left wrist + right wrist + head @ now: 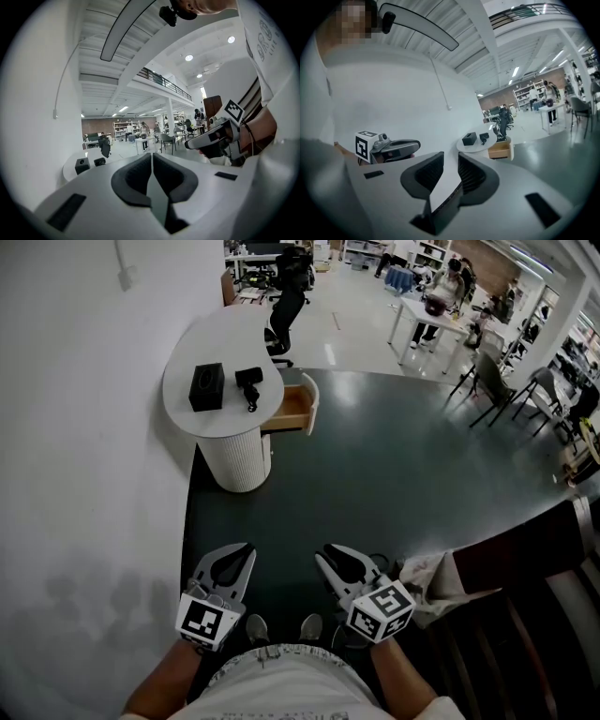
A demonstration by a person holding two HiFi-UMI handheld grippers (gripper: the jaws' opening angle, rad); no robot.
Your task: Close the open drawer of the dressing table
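Observation:
The white round-topped dressing table (pixel 228 338) stands against the left wall, well ahead of me. Its drawer (pixel 293 409) is pulled out to the right, showing a wooden inside and a white front panel. In the right gripper view the drawer (pixel 503 150) shows small and far off. A black box (pixel 206 387) and a small black device (pixel 249 385) lie on the tabletop. My left gripper (pixel 234 559) is held low near my body, its jaws shut with nothing in them (pixel 152 159). Beside it, my right gripper (pixel 336 561) is open and empty (pixel 451 164).
A dark floor (pixel 403 474) stretches between me and the table. The white wall (pixel 84 474) runs along the left. A black office chair (pixel 286 296) stands behind the table. White desks with a person (pixel 441 296) and chairs (pixel 497 381) are at back right; dark furniture (pixel 525 559) is near right.

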